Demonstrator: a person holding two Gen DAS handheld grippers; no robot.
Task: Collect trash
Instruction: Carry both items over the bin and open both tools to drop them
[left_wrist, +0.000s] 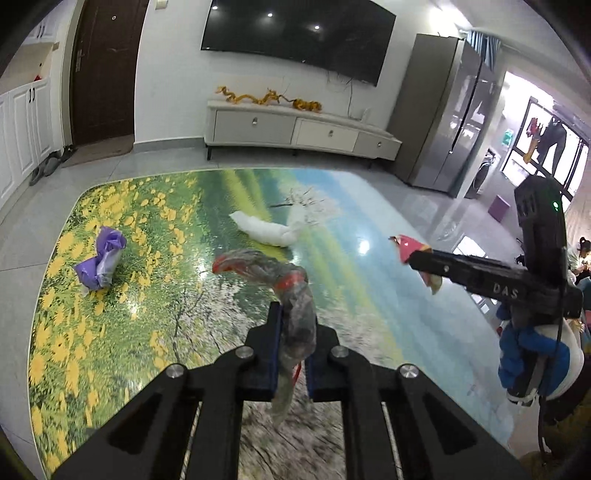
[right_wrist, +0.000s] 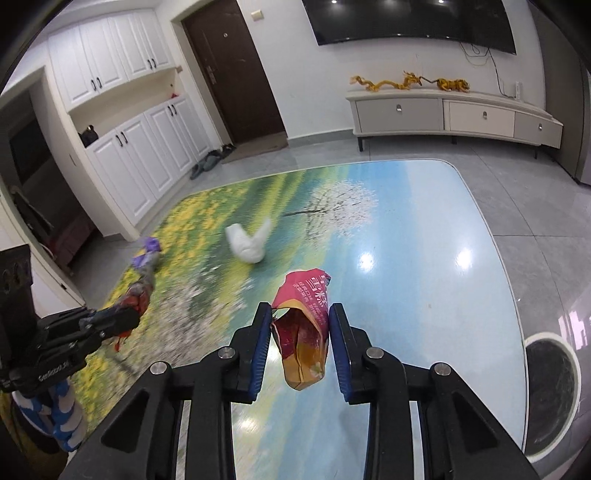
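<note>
I had both grippers loaded over the bench (right_wrist: 424, 258). The left gripper (left_wrist: 293, 328) was pinched almost fully closed on a clear plastic wrapper (left_wrist: 291, 299) with red print; most of it stuck out ahead of the fingers and a tail hung below them. The right gripper (right_wrist: 300, 325) was part closed around a red and orange snack packet (right_wrist: 304, 332), its blue pads pressing the sides of the crumpled, hollow packet.

Two more bits of trash lay on the bench beyond the fingers: a white wad (right_wrist: 248, 243) ahead and a purple bag (left_wrist: 100, 258) far off to the left of the left fingers. A round bin (right_wrist: 552, 398) sat on the floor just right of the right fingers.

My worries were these. The packet was held only by its springy walls, so it could buckle and slip out on a quick swing. The slick wrapper could slide through the left pads, and its dangling tail might snag the bench edge.
</note>
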